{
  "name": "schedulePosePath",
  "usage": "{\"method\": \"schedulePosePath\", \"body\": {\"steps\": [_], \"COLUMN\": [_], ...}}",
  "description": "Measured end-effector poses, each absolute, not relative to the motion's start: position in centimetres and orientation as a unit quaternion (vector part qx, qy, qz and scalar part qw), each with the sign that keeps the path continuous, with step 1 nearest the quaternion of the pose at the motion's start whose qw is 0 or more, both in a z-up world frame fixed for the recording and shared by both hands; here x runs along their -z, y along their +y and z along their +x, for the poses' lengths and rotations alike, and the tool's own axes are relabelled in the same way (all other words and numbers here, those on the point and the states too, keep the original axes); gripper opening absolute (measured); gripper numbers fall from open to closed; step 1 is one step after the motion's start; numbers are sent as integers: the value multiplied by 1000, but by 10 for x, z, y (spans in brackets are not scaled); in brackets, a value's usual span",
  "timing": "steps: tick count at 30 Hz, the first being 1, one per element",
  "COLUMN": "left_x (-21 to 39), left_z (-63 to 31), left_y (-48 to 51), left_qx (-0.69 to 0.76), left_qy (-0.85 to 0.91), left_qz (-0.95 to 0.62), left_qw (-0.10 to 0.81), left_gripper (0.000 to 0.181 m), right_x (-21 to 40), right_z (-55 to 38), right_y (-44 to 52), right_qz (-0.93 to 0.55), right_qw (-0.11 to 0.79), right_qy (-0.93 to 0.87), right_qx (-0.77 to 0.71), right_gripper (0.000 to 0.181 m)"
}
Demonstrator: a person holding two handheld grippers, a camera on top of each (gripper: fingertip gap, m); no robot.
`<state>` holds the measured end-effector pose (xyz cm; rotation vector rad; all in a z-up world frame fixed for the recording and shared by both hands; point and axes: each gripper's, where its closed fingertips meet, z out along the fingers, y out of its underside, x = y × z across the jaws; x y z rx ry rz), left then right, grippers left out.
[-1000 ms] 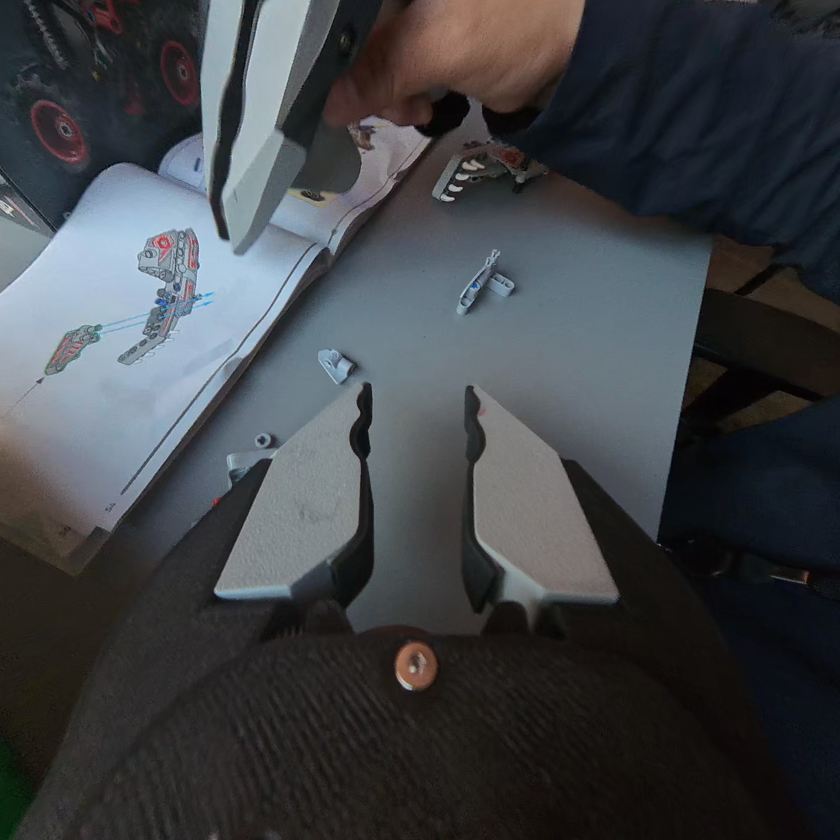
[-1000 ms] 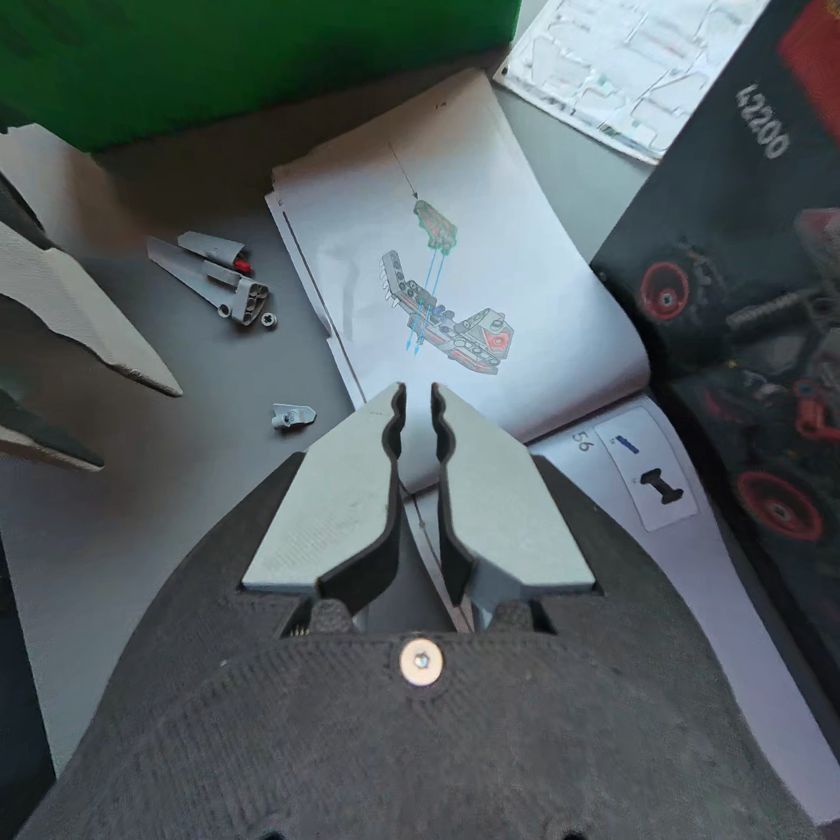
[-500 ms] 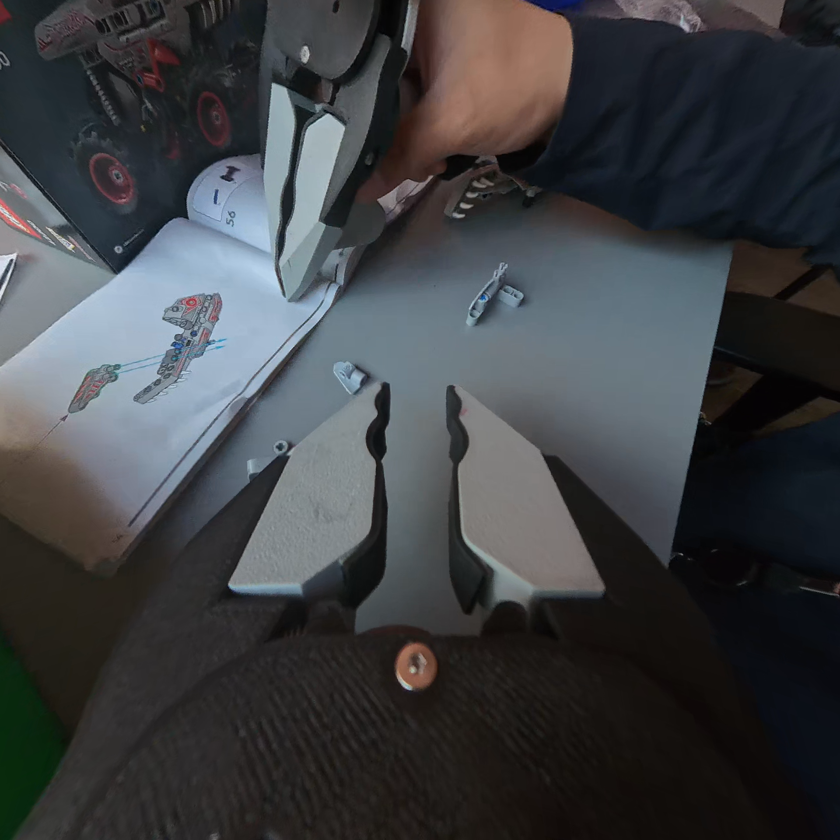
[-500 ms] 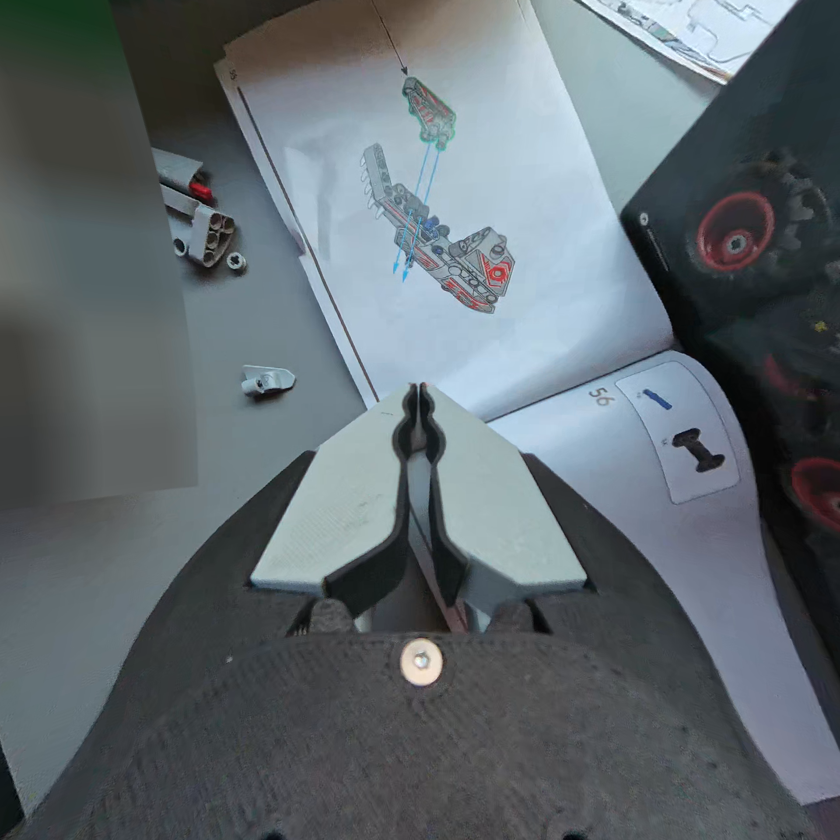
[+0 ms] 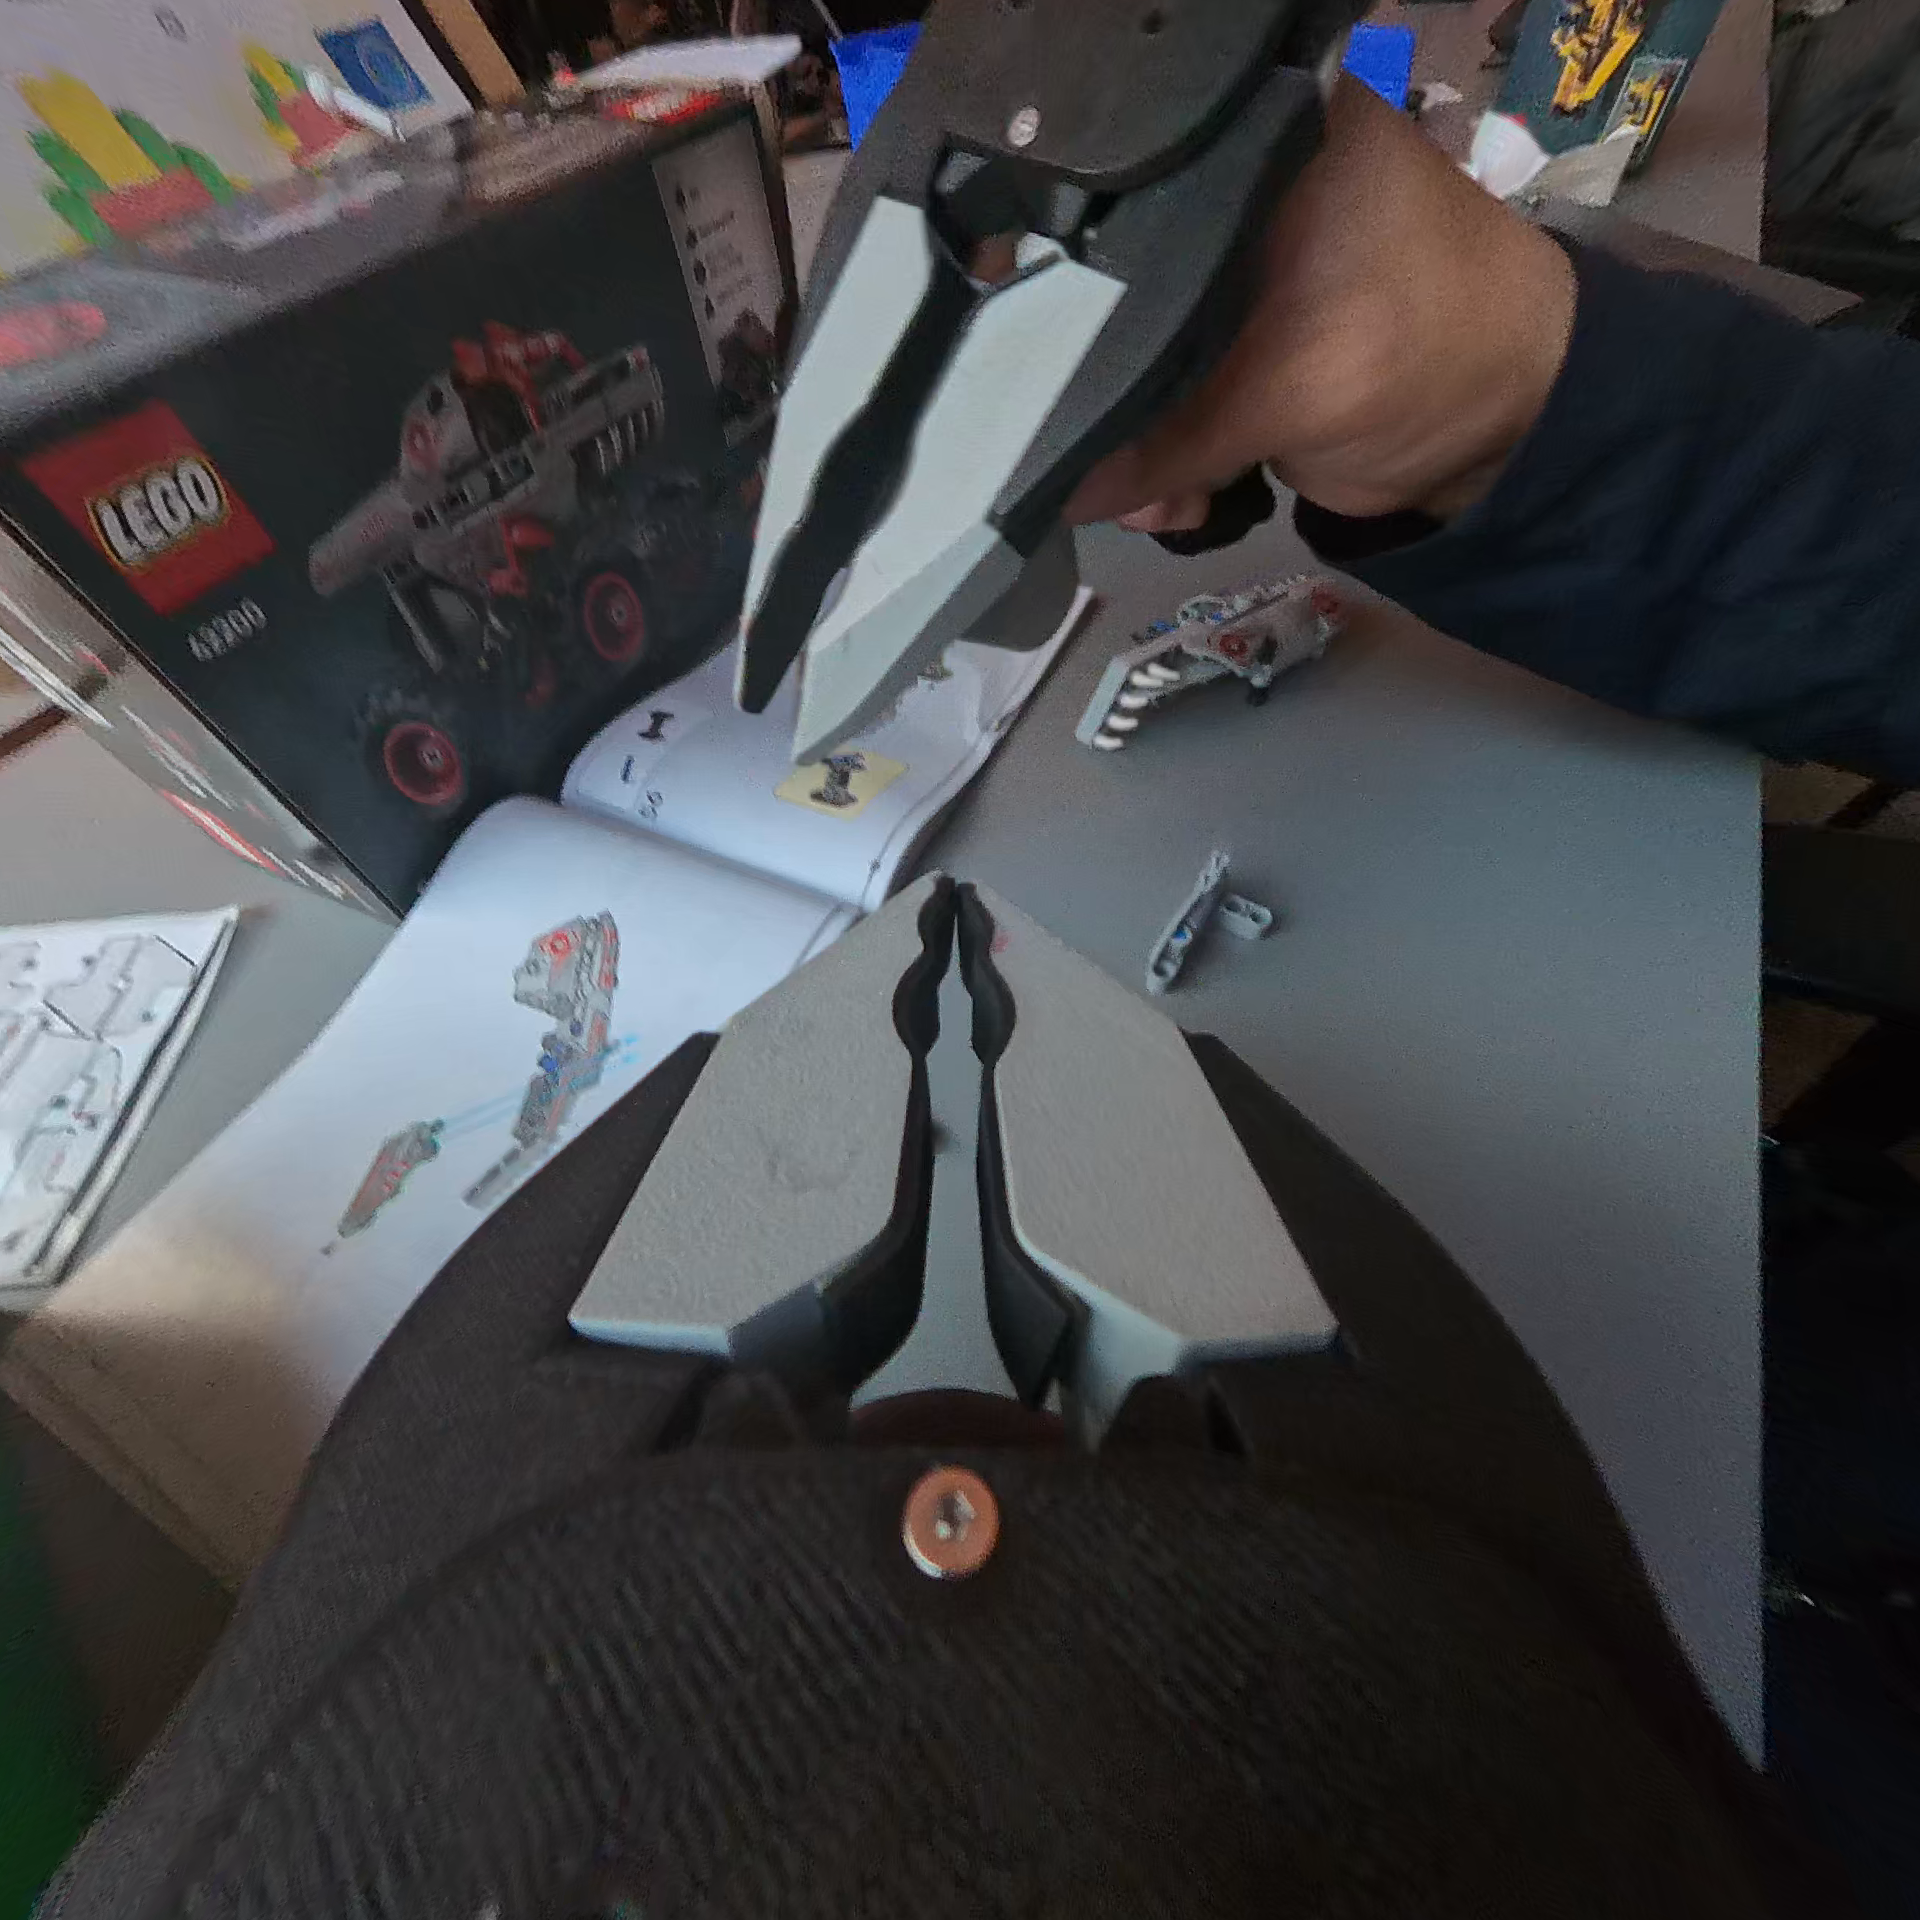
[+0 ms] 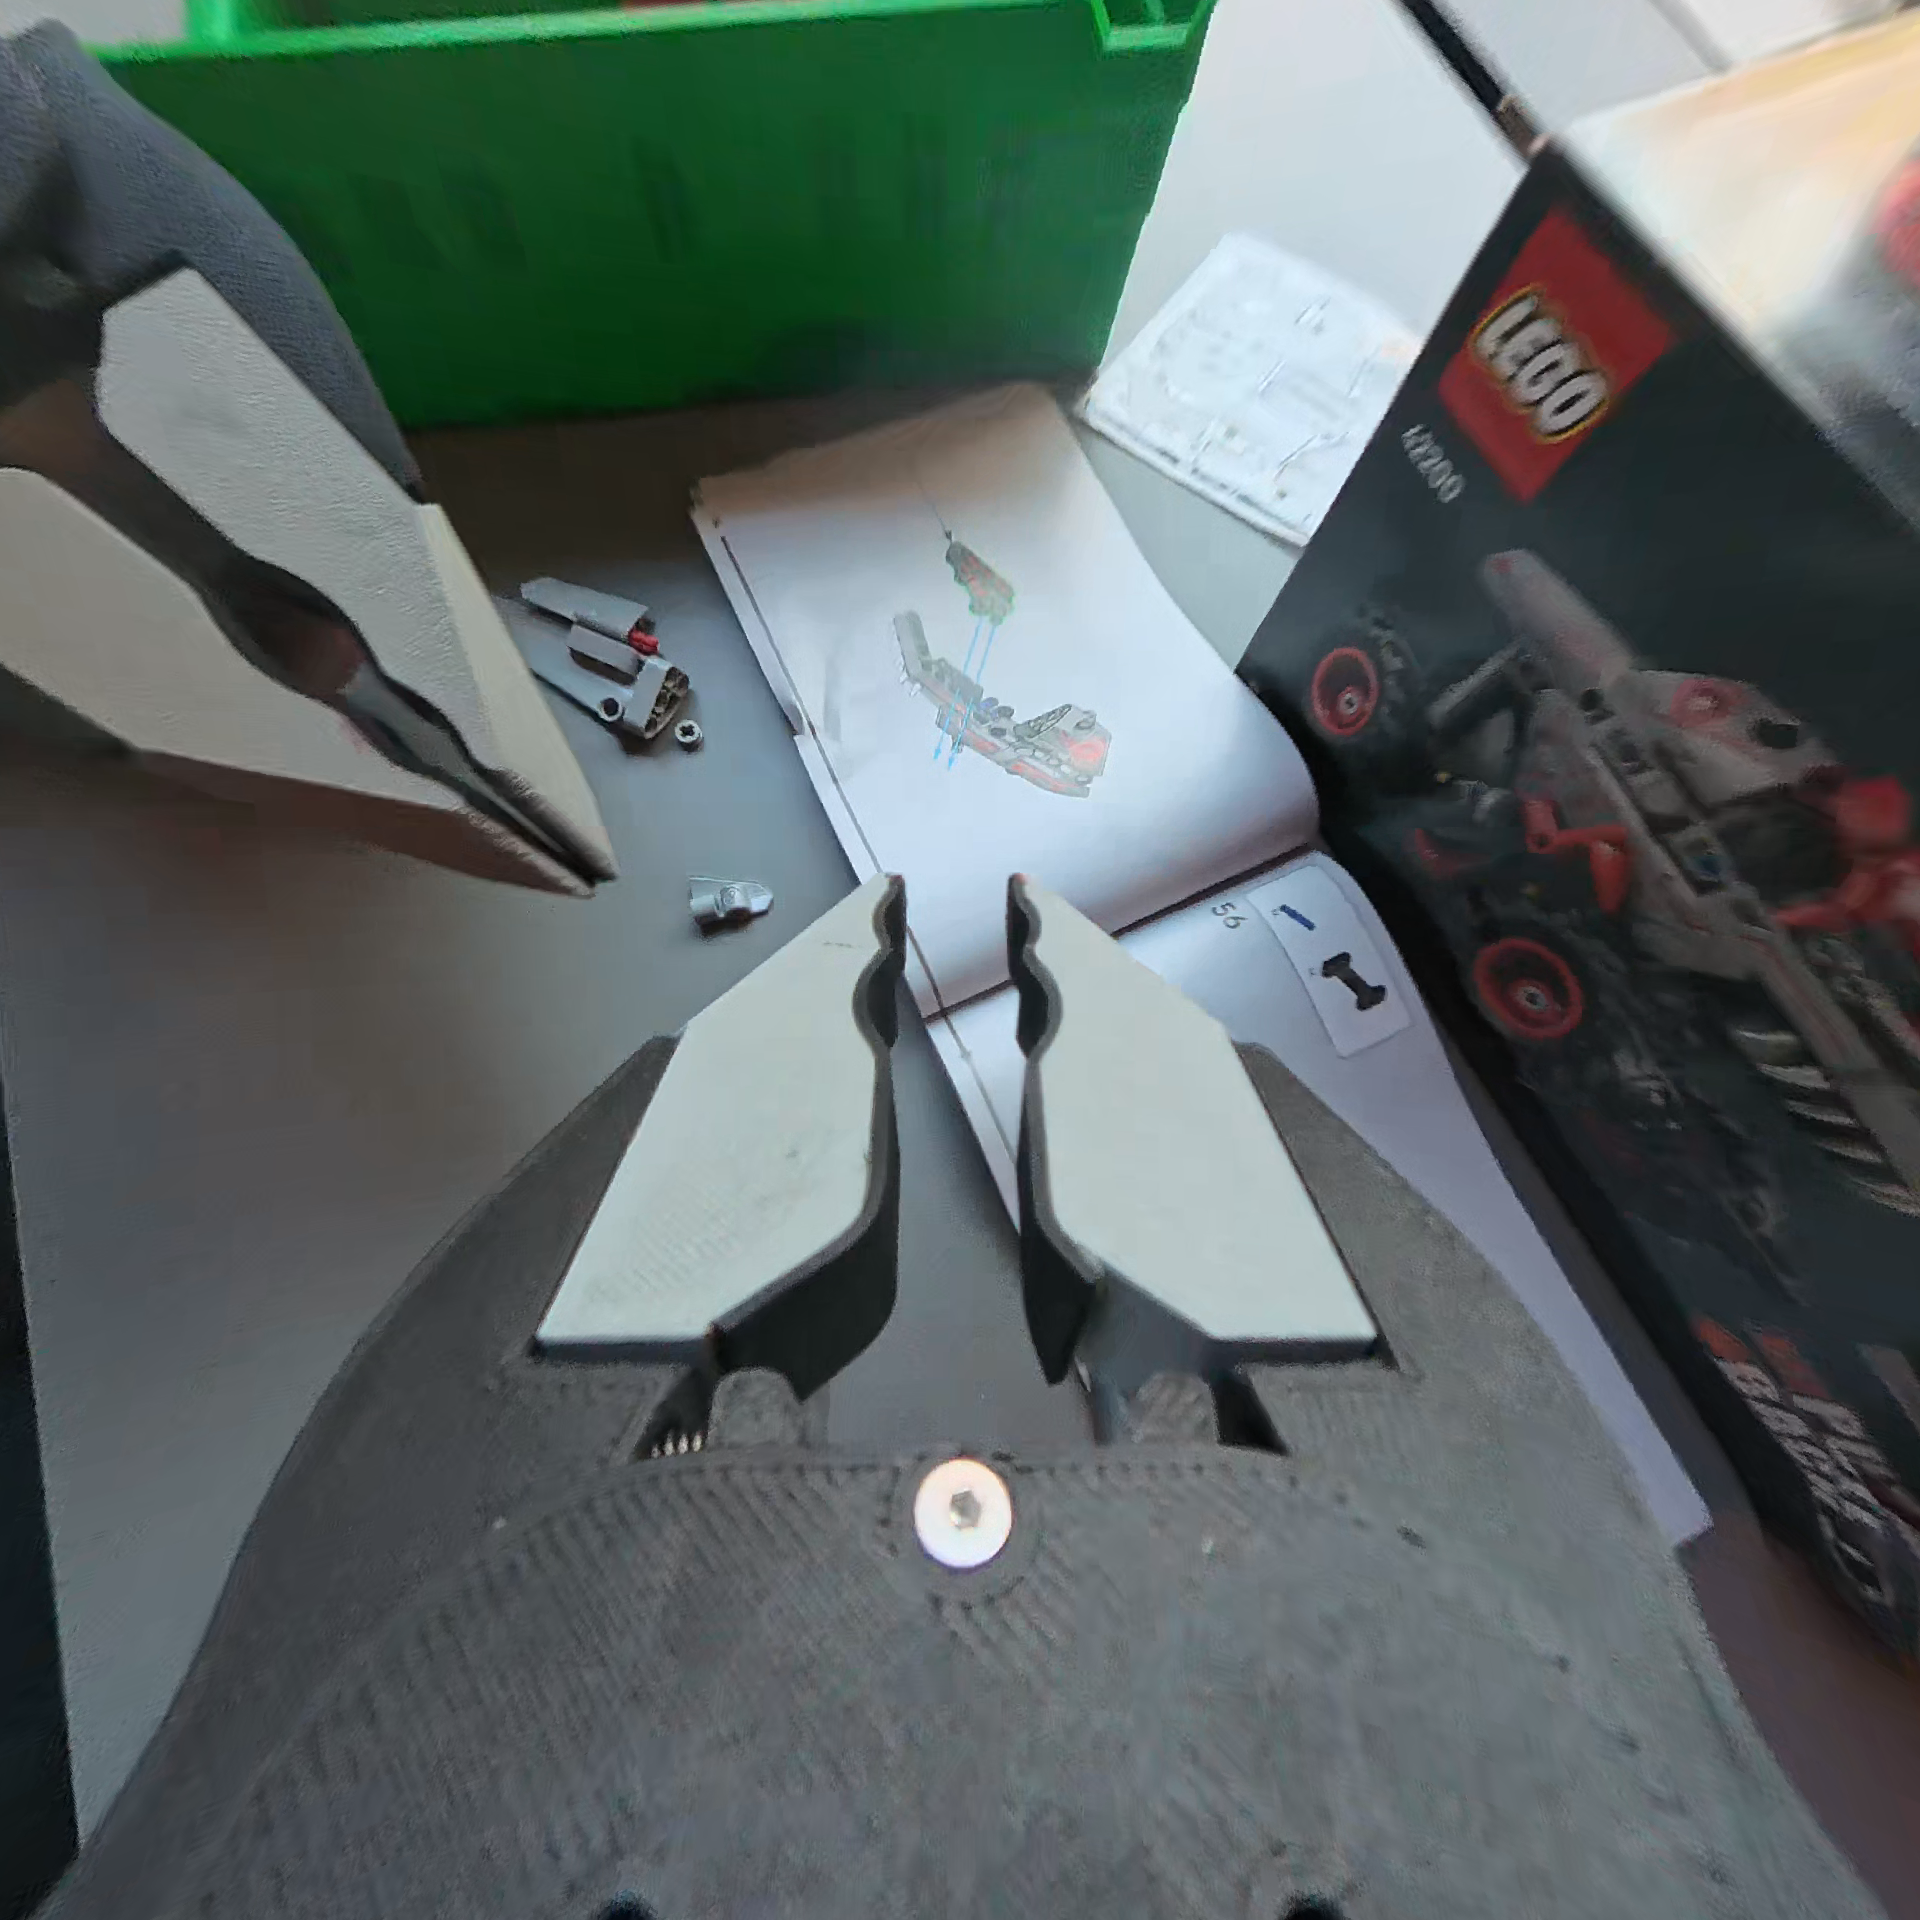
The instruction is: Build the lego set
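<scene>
My left gripper (image 5: 951, 896) is shut and empty, held above the grey table near the open instruction booklet (image 5: 582, 997). It also shows at the left of the right wrist view (image 6: 594, 879). My right gripper (image 6: 954, 888) is open and empty over the booklet's fold (image 6: 1018, 727); in the left wrist view (image 5: 790, 722) it points down at the booklet. A grey toothed Lego sub-assembly (image 5: 1205, 655) and a small grey piece with blue pins (image 5: 1195, 925) lie on the table. A grey panel assembly with a red pin (image 6: 613, 665) and a small grey part (image 6: 727, 899) lie near the left gripper.
The black Lego box (image 5: 364, 468) stands behind the booklet, and it also shows in the right wrist view (image 6: 1610, 727). A green bin (image 6: 644, 208) stands at the table's far side. A sticker sheet (image 5: 83, 1049) lies beside the box. The table edge (image 5: 1756, 1247) is at the right. My right fingertips sit around 6 cm from my left ones. It is some 15 cm from my right tips to the grey toothed Lego sub-assembly (image 5: 1205, 655).
My left gripper has gone from open to shut. My right gripper shut and has opened again. Both have lifted and tilted up, bringing the box and bin into view.
</scene>
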<state>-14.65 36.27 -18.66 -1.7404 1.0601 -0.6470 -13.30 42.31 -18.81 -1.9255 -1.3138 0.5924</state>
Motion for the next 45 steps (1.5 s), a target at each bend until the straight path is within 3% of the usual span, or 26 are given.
{"method": "schedulePosePath", "body": {"steps": [1, 7, 11, 15, 20, 33, 36, 38, 45], "left_x": [179, 150, 160, 158, 174, 179, 181, 181, 181], "left_z": [-143, -127, -132, -131, -127, -126, -125, -125, -122], "left_y": [367, 392, 404, 398, 392, 391, 391, 391, 387], "left_qx": [262, 252, 234, 230, 247, 255, 252, 252, 252], "left_qy": [436, 435, 418, 413, 421, 425, 426, 427, 434], "left_qz": [-706, -670, -670, -657, -671, -677, -680, -679, -678], "left_qw": [493, 547, 567, 587, 558, 544, 541, 541, 537], "left_gripper": [0, 5, 9, 1, 2, 4, 4, 4, 4], "right_x": [180, 149, 152, 147, 142, 130, 124, 121, 130], "right_z": [-127, -96, -90, -97, -92, -96, -96, -92, -100], "right_y": [425, 438, 442, 437, 440, 435, 433, 437, 434], "right_qz": [-740, -701, -709, -703, -699, -676, -662, -663, -661], "right_qw": [384, 506, 511, 520, 547, 561, 567, 579, 579], "right_qy": [-502, -440, -401, -393, -390, -359, -358, -343, -373], "right_qx": [-229, -241, -275, -284, -244, -316, -334, -328, -299], "right_gripper": [20, 42, 64, 67, 72, 84, 72, 94, 80]}}
